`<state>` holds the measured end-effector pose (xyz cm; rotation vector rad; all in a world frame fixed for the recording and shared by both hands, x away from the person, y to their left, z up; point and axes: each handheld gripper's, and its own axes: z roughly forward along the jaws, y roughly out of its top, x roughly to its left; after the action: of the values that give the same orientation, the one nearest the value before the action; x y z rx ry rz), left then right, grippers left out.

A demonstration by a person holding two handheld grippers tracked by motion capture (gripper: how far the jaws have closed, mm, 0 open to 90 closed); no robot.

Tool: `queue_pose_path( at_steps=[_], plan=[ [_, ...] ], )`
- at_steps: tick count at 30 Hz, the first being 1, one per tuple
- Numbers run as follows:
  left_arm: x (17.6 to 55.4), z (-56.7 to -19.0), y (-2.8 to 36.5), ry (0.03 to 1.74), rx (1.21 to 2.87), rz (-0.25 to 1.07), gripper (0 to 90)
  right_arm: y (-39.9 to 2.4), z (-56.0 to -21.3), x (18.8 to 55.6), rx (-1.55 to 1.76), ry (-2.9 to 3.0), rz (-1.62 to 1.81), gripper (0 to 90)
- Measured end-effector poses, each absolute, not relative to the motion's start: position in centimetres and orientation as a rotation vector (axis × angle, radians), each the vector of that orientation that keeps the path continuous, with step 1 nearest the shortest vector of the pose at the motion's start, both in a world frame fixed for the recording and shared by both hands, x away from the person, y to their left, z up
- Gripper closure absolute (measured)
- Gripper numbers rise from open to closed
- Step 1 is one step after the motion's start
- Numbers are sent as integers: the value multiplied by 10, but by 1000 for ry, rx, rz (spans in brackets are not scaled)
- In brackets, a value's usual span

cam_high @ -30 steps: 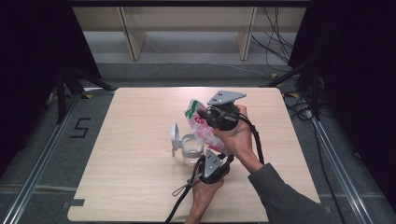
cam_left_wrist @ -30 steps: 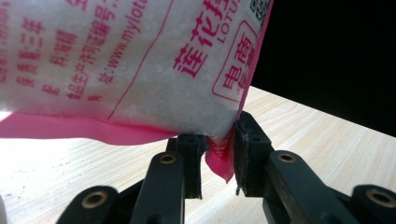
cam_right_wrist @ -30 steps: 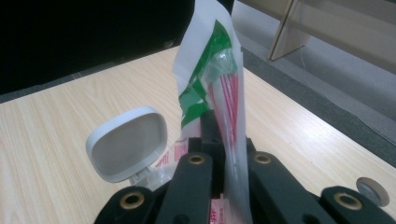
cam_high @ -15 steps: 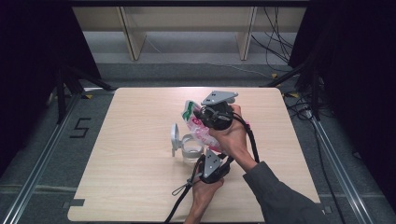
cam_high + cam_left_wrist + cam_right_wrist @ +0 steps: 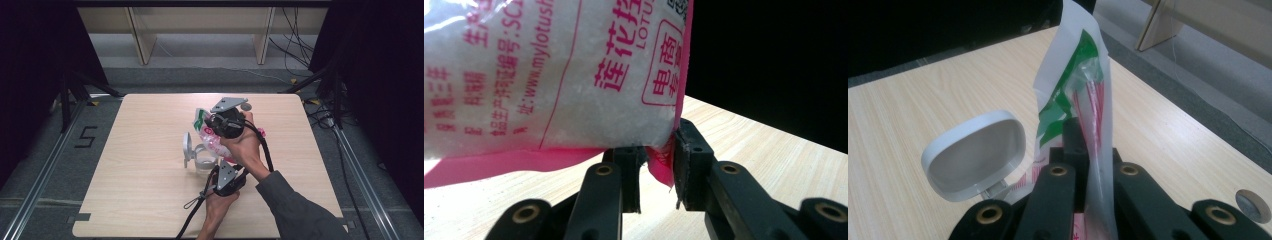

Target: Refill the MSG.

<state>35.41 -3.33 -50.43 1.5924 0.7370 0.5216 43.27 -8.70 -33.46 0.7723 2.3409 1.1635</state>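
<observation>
Pink bottom seam of the sugar bag (image 5: pixel 574 75) pinched in the left gripper (image 5: pixel 656 172), near the desk's middle. Beyond, green top edge clamped flat by the tightly closed right gripper (image 5: pixel 1088 150), above the open-lidded container (image 5: pixel 197 156). Risk: spilling granules if tugged apart unevenly.

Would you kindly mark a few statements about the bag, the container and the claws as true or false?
1. The right claw is shut on the bag. True.
2. The white lid of the container is closed. False: it stands open.
3. The left claw pinches the bag's pink edge. True.
4. The bag lies flat on the table. False: both claws hold it up.
5. A small round disc lies on the table. True.
</observation>
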Motion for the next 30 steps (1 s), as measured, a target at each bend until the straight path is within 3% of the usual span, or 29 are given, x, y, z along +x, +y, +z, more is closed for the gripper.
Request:
queue_pose_path(
  at_steps=[30],
  plan=[
    [357,-505,-32,743,1572,489,744,-77,-341,438,768,2356,1118,900]
  ],
)
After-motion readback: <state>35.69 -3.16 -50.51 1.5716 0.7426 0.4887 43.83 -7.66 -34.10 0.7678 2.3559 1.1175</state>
